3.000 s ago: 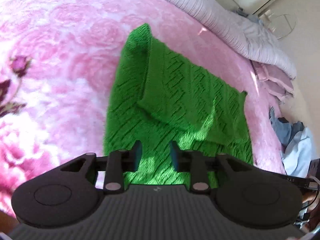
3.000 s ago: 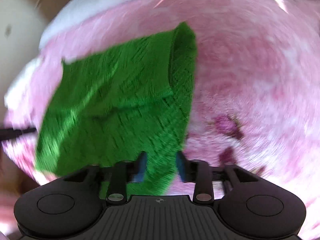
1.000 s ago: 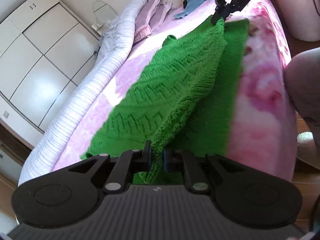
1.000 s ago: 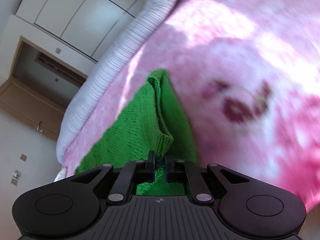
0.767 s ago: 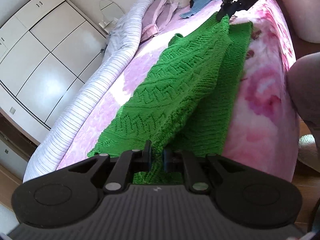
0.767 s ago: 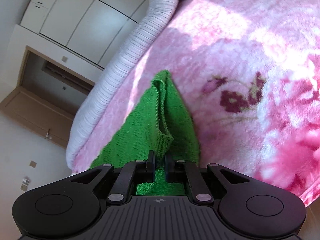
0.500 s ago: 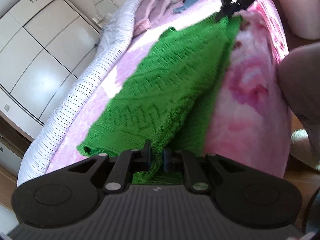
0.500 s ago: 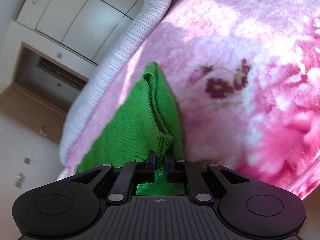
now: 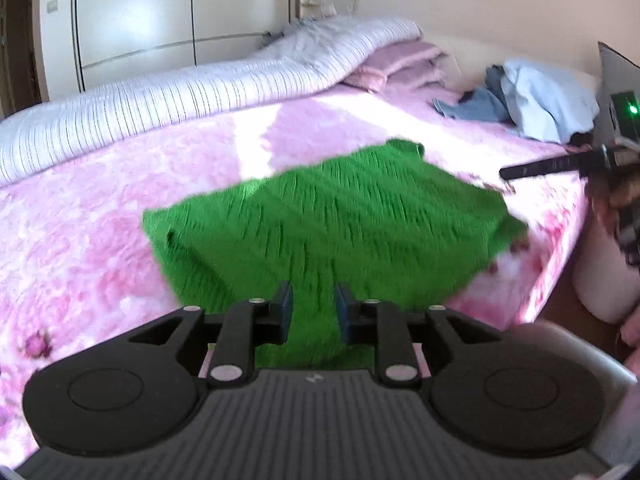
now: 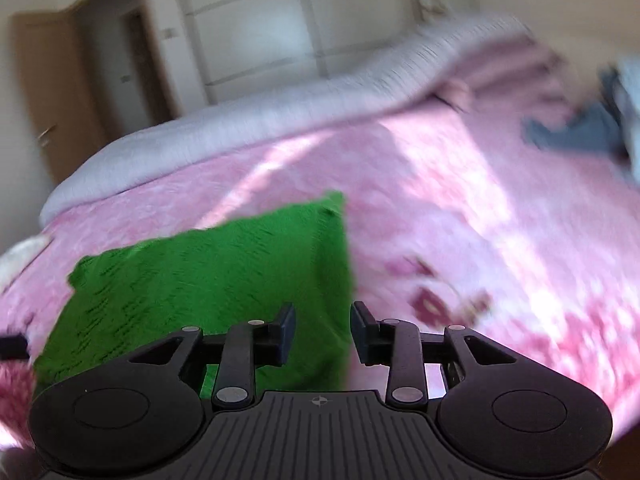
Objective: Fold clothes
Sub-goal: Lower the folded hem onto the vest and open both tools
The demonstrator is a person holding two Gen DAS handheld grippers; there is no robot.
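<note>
A green knitted sweater (image 9: 340, 220) lies folded flat on the pink flowered bed cover (image 9: 80, 208). My left gripper (image 9: 313, 312) hovers above its near edge; its jaws are opening and nothing is pinched between the pads. In the right wrist view the sweater (image 10: 208, 268) lies lower left, blurred. My right gripper (image 10: 322, 334) hangs over the sweater's right corner, jaws opening with a clear gap and no cloth held. The other gripper (image 9: 560, 164) shows at the right edge of the left wrist view.
A striped white quilt (image 9: 180, 88) runs along the bed's far side, with pink pillows (image 9: 400, 60) and a heap of blue and grey clothes (image 9: 520, 100) at the head. White wardrobe doors (image 9: 160, 12) stand behind. The bed's near edge (image 9: 556, 264) drops to the floor at right.
Both grippers let go of the sweater's edge, opened, lifted and rolled level. The sweater's raised layer has dropped flat onto the bed.
</note>
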